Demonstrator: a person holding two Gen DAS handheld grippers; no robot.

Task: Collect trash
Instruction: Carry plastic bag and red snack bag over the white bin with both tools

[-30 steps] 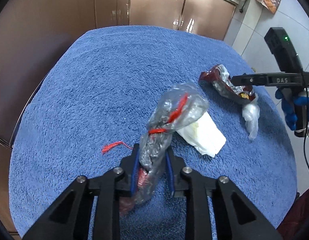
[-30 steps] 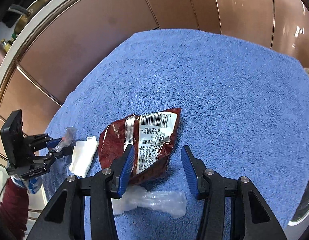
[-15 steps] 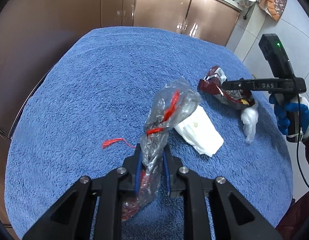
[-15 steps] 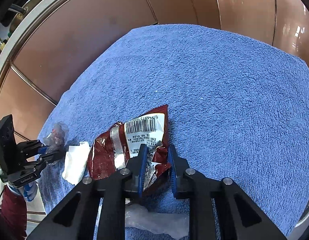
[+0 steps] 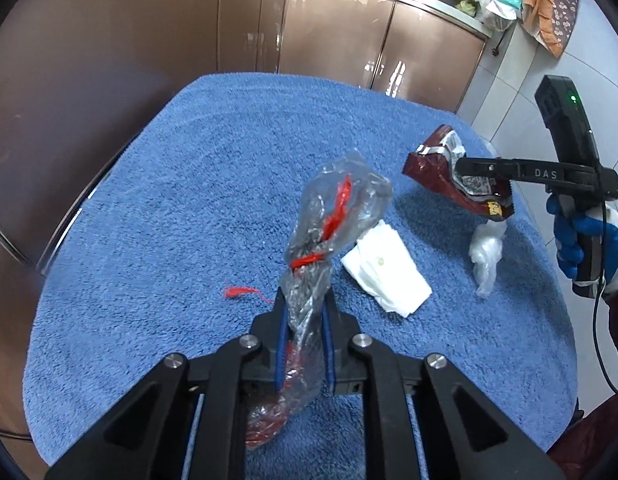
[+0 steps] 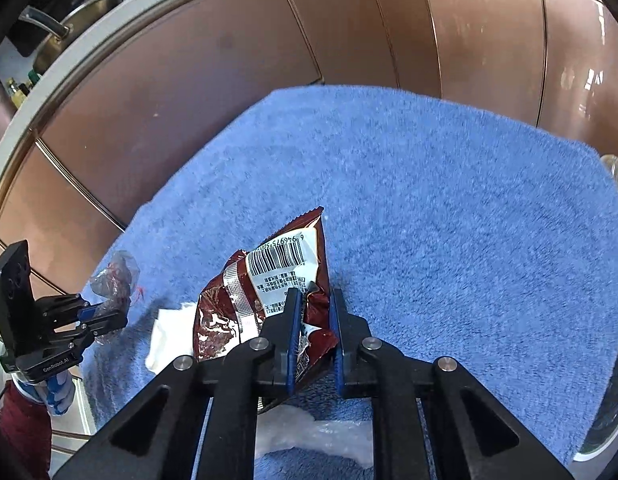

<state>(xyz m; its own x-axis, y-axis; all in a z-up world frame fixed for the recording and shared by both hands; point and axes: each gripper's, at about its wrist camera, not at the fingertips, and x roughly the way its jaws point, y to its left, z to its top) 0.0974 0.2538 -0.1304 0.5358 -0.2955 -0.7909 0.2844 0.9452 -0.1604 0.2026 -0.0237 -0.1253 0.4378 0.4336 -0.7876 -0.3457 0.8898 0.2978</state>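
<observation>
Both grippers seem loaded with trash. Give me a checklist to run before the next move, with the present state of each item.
1. Left gripper shut on the clear bag: ok.
2. Right gripper shut on the chip packet: ok.
3. Packet lifted off the towel: ok, its shadow lies below it.
4. Clear bag fully off the towel: cannot tell.
5. Table cleared: not ok; tissue, plastic wrap and red scrap remain.
6. Bin in reach: cannot tell, none in view.

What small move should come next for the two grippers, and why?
Probably lift both clear and carry the loads off. The left gripper is shut on the clear bag, the right gripper on the wrapper. No bin shows, and a napkin and plastic remain on the towel.
</observation>
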